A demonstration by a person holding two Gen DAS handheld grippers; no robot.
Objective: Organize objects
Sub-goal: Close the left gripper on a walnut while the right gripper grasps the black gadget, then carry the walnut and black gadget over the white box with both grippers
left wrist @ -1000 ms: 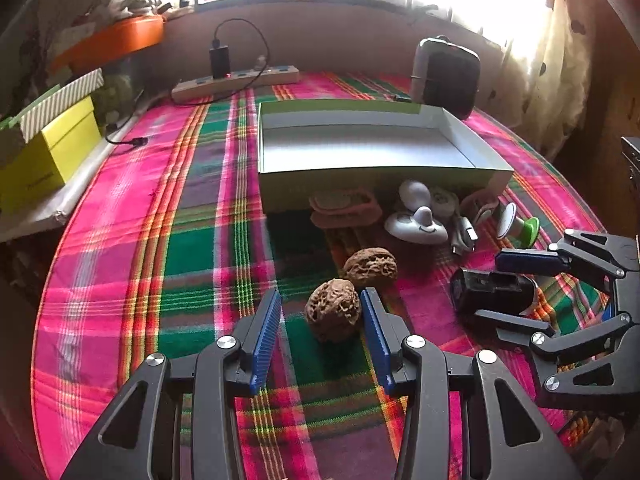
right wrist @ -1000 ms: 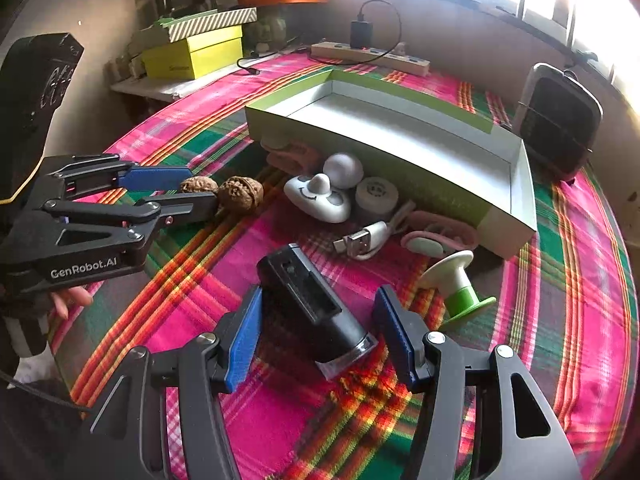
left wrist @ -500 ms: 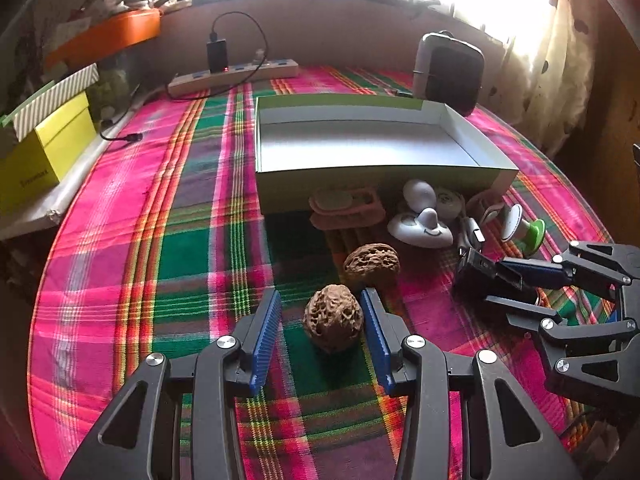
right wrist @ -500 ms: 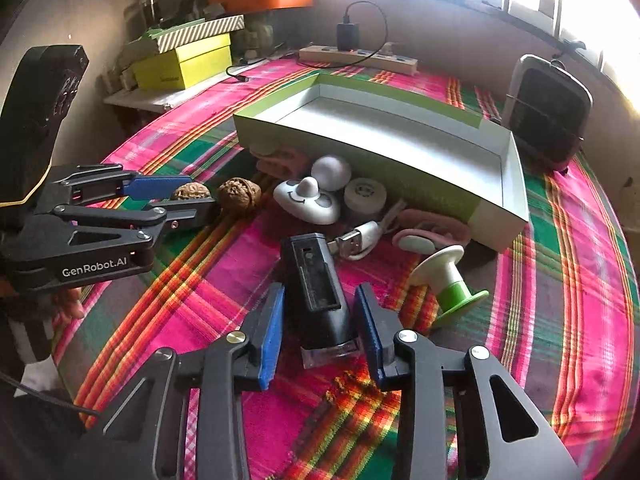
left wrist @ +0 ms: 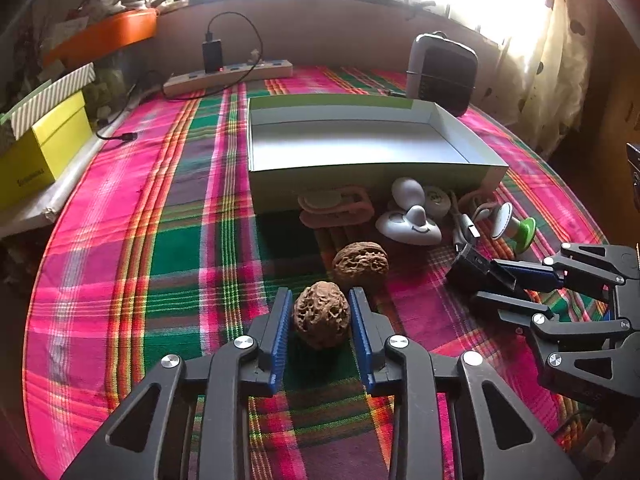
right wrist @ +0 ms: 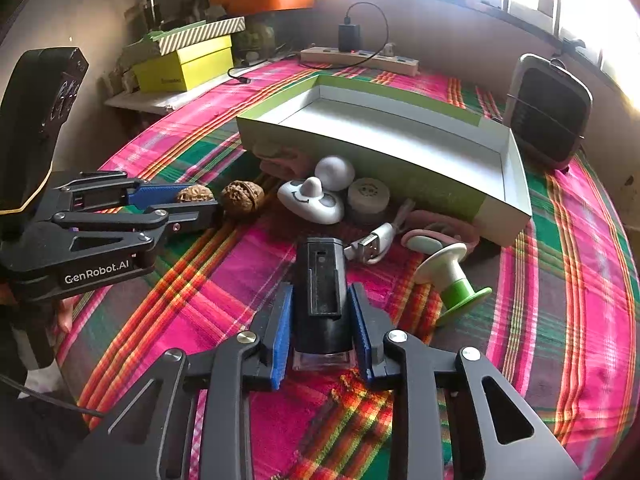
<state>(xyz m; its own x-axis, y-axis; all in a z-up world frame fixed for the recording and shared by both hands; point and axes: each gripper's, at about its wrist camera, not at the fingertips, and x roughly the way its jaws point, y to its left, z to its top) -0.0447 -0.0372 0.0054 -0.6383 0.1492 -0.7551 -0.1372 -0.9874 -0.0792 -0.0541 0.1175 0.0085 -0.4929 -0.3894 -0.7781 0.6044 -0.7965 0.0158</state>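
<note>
Nearest the open box point(left wrist: 372, 168) on its front side lie the small things; farther out from that front wall, toward the person, sit the two pieces now in hand. The left gripper point(left wrist: 321, 320) has just been closing and its blue pads sit against both flanks of the near walnut point(left wrist: 320, 314), which rests on the plaid table point(left wrist: 180, 240) — the grip looks made, though the nut is not yet lifted. The right gripper point(right wrist: 321, 320) has likewise just been closing and clamps the black device point(right wrist: 320, 288) by its long sides; the device's long axis runs straight along the gripper's fingers, pointing toward the box's front wall. Between these two and the box lie the second walnut point(left wrist: 360, 264), the white smiley-faced gadget point(left wrist: 408, 228), a USB plug point(right wrist: 370, 242), the green-and-white spool point(right wrist: 452, 276) and pinkish bands point(left wrist: 336, 208) right against the wall. The box itself is empty, its interior directly ahead of and beyond both grippers, so each load probably has to rise over the front wall and travel forward. The left hand's walnut lines up with the box's middle; the right hand's device faces its right half — neither path should cross the other.
</note>
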